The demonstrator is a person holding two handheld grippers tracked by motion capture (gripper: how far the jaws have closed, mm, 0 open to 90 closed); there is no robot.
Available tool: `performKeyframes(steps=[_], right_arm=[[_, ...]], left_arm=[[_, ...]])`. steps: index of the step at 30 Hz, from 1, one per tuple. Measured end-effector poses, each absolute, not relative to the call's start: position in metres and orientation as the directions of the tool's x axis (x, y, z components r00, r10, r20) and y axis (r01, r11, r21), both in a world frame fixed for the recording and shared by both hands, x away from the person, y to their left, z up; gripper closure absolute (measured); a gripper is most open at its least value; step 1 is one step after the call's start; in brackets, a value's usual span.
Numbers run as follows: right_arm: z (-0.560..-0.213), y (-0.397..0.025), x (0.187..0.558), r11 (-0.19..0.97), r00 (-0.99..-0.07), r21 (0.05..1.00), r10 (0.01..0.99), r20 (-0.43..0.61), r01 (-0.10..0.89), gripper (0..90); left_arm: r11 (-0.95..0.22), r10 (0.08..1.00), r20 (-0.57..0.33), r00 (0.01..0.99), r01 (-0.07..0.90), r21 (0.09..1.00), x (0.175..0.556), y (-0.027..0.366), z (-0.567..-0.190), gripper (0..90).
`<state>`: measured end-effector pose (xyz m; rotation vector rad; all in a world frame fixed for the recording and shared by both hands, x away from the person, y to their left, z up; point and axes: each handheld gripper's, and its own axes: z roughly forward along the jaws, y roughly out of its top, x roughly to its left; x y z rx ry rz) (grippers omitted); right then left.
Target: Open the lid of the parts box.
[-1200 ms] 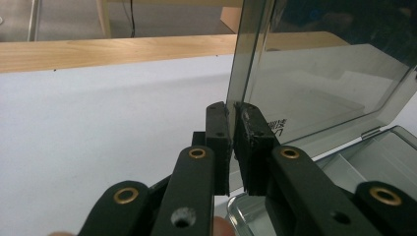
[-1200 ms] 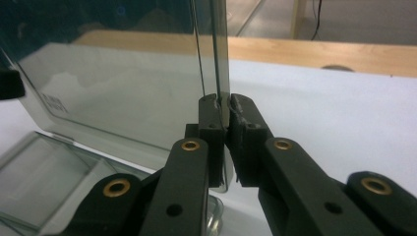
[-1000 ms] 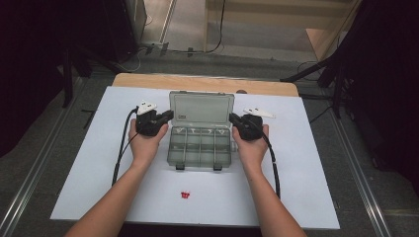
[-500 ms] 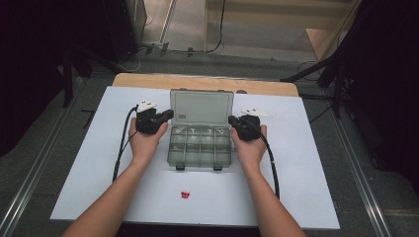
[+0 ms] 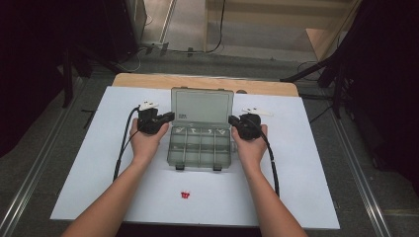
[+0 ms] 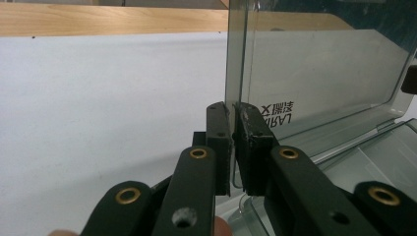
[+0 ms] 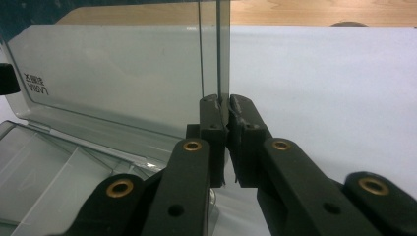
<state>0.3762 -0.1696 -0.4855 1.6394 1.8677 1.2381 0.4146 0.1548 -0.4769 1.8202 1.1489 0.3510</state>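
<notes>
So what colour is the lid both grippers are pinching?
Clear smoky grey lid, best in the left gripper view.

Box (image 5: 200, 143) mid-table (image 5: 306, 197), small part (image 5: 185, 195) in front.

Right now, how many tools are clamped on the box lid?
2. The left tool pinches the lid at its left edge; the right tool pinches its right edge. The lid stands upright over the box.
</notes>
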Motion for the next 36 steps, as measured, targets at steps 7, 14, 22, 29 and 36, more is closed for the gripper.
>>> performKeyframes(steps=[7, 14, 22, 29, 36], right_arm=[[-0.470, -0.174, 0.392, -0.061, -0.279, 0.792, 0.917, 0.285, 0.608, 85.3], [-0.472, -0.173, 0.396, -0.060, -0.264, 0.781, 0.923, 0.281, 0.622, 86.2], [-0.473, -0.174, 0.400, -0.071, -0.256, 0.772, 0.921, 0.294, 0.632, 86.0], [-0.475, -0.176, 0.404, -0.074, -0.257, 0.759, 0.916, 0.308, 0.647, 85.4], [-0.478, -0.179, 0.409, -0.076, -0.262, 0.745, 0.909, 0.325, 0.662, 84.8]], left_arm=[[-0.137, 0.821, -0.225, 0.524, 0.565, 0.814, 0.416, 0.156, -0.477, 85.0], [-0.127, 0.822, -0.238, 0.517, 0.574, 0.809, 0.425, 0.154, -0.477, 79.6], [-0.121, 0.813, -0.256, 0.524, 0.581, 0.805, 0.437, 0.153, -0.467, 78.4], [-0.112, 0.805, -0.282, 0.521, 0.602, 0.791, 0.442, 0.155, -0.467, 82.2], [-0.113, 0.809, -0.294, 0.509, 0.625, 0.773, 0.446, 0.156, -0.470, 82.4]])
